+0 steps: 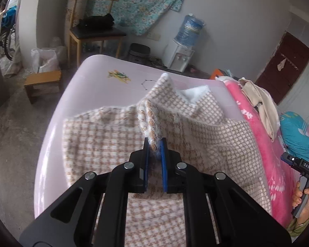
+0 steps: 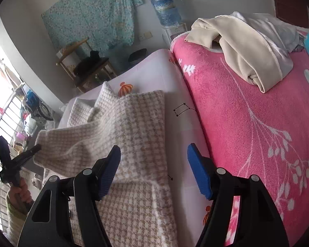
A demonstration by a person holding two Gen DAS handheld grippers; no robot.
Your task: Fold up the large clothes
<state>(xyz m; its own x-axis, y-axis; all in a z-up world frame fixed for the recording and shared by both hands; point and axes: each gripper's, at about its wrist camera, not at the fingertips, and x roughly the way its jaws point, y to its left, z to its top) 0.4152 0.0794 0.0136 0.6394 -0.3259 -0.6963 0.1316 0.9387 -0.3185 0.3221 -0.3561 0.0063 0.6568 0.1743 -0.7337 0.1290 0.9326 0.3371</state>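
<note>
A beige-and-white houndstooth garment (image 1: 105, 135) lies spread on a pale sheet (image 1: 96, 78) over the bed. My left gripper (image 1: 154, 144) is shut on a raised fold of it, and the cloth is bunched between the blue pads and pulled up into a ridge. In the right wrist view the same garment (image 2: 138, 119) is lifted at its left edge by the left gripper (image 2: 36, 148). My right gripper (image 2: 154, 162) stands open above the garment's right edge and the bare sheet (image 2: 181, 135), with nothing between its fingers.
A pink fleece blanket (image 2: 257, 123) covers the bed to the right, with a heap of cream clothes (image 2: 247, 47) on it and a teal pillow (image 1: 294, 131) beyond. Past the bed stand a wooden chair (image 1: 94, 28), a low stool (image 1: 43, 82) and a water dispenser (image 1: 181, 55).
</note>
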